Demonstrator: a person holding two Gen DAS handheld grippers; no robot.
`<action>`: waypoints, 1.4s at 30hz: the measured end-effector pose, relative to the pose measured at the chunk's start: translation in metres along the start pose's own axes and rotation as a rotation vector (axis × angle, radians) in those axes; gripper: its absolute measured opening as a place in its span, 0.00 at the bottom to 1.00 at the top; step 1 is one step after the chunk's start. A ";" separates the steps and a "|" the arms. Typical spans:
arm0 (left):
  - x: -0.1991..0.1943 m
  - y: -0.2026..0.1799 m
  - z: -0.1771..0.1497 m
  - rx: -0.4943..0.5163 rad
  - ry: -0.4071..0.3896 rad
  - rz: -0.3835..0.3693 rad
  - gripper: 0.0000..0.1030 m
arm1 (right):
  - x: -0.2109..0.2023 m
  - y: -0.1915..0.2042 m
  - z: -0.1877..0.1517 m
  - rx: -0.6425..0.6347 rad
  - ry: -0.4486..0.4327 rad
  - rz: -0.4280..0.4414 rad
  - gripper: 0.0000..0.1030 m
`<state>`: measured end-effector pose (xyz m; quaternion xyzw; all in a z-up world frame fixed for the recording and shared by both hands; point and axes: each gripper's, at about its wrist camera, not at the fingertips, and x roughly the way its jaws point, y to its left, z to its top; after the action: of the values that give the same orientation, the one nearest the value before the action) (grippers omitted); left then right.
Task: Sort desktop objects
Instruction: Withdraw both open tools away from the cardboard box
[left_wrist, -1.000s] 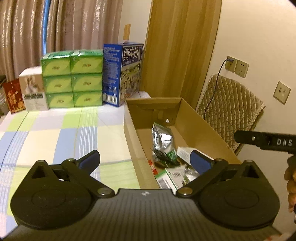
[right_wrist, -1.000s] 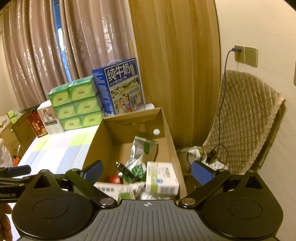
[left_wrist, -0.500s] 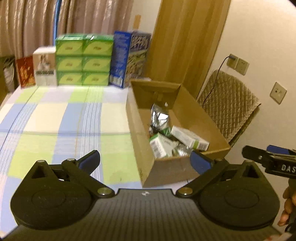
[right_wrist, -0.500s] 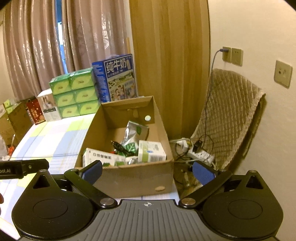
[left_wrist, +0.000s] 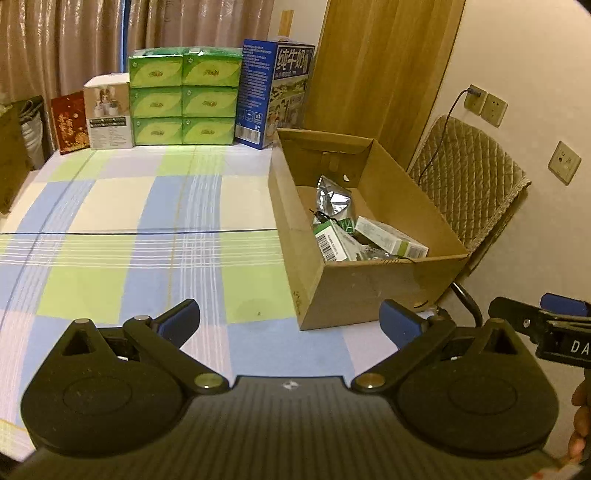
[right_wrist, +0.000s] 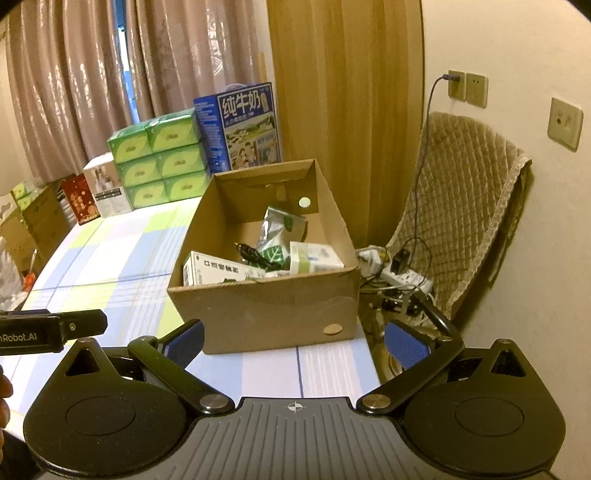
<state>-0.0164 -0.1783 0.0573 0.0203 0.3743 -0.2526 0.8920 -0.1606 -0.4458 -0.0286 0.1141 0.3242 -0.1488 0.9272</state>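
Pinkish curtains (right_wrist: 74, 92) hang far ahead of the jaws, left. A wooden panel (right_wrist: 343, 110) stands ahead; a quilted chair (right_wrist: 461, 206) sits right against the cream wall (right_wrist: 535, 48).

A lived-in home room, long pinkish curtains (right_wrist: 74, 92) over the window, checked cloth on the table (left_wrist: 110, 240), green tissue packs (left_wrist: 183, 96) stacked beside a blue milk carton (right_wrist: 240, 129), quilted chair (right_wrist: 461, 206), wall sockets (right_wrist: 467, 88), power strip (right_wrist: 406, 275) on the floor

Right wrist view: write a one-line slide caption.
Open right tool hovers before a cardboard box holding small boxes and a foil bag on a checked tablecloth.
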 end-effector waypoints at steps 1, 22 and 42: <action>-0.001 0.000 -0.001 0.000 0.001 0.003 0.99 | -0.001 -0.002 -0.001 0.007 0.001 0.002 0.98; -0.025 -0.011 -0.007 -0.030 0.009 0.004 0.99 | -0.022 -0.001 -0.007 -0.043 -0.010 -0.024 0.98; -0.029 -0.020 -0.003 -0.013 -0.004 -0.010 0.99 | -0.026 0.000 -0.003 -0.042 -0.029 -0.027 0.98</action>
<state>-0.0450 -0.1821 0.0775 0.0122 0.3740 -0.2547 0.8917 -0.1816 -0.4393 -0.0143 0.0882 0.3151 -0.1564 0.9319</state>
